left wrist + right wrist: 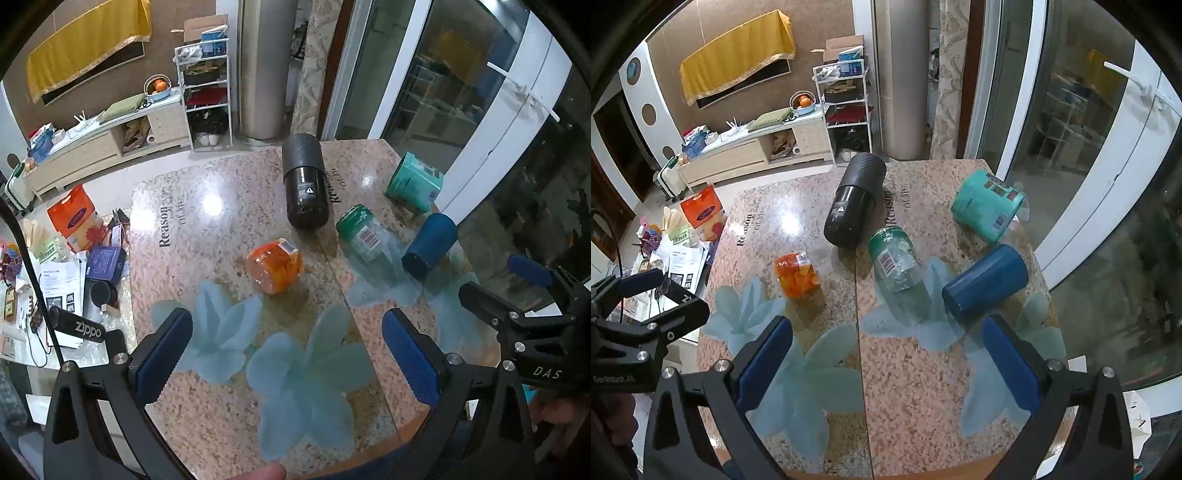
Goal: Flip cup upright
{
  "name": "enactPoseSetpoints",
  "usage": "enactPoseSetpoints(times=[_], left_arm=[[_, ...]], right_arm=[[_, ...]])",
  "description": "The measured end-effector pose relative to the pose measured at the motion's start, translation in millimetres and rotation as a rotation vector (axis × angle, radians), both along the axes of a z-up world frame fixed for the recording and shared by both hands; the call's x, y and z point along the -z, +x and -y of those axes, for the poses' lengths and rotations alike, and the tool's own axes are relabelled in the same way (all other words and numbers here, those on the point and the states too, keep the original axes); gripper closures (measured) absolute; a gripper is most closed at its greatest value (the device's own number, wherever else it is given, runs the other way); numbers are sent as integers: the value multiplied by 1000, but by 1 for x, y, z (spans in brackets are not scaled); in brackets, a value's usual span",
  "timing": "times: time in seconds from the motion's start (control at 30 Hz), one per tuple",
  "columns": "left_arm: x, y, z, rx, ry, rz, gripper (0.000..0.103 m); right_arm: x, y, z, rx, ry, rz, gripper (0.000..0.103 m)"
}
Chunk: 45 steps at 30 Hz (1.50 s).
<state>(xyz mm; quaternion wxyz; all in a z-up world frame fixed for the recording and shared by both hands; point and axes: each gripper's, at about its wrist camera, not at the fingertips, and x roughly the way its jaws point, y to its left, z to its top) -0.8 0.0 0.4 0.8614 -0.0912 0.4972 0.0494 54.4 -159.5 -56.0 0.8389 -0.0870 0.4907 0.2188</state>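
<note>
Blue cup (985,282) lies on its side on the worktop (912,387), mouth facing the right tongs (886,365). Both right and left tongs (286,354) hover released, empty, presumably ready to grasp.

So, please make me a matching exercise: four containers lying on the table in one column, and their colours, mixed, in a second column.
Things:
1. the cup nearest the right gripper
2. the small jar
3. the tall flask
4. the tub at the far right

Colours:
A. black
B. dark blue
C. teal
D. orange

Pairs: 1-B, 2-D, 3-A, 4-C
</note>
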Motion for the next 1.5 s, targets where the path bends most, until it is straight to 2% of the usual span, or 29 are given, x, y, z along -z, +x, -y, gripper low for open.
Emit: enactPoseSetpoints(times=[0.27, 0.33, 0.5, 0.63, 1.5], left_arm=[[4, -8, -16, -3, -3, -12, 0], [3, 1, 3, 1, 26, -34, 0], [6, 0, 13, 24, 75, -48, 0], [9, 0, 14, 20, 45, -45, 0], [8, 2, 22, 13, 36, -47, 0]], right_arm=[[0, 1, 0, -7, 12, 4, 0], [-9, -4, 3, -6, 34, 9, 0], [-9, -3, -3, -29, 45, 22, 0], [-6, -6, 0, -28, 44, 22, 0], [-7, -7, 7, -32, 37, 11, 0]])
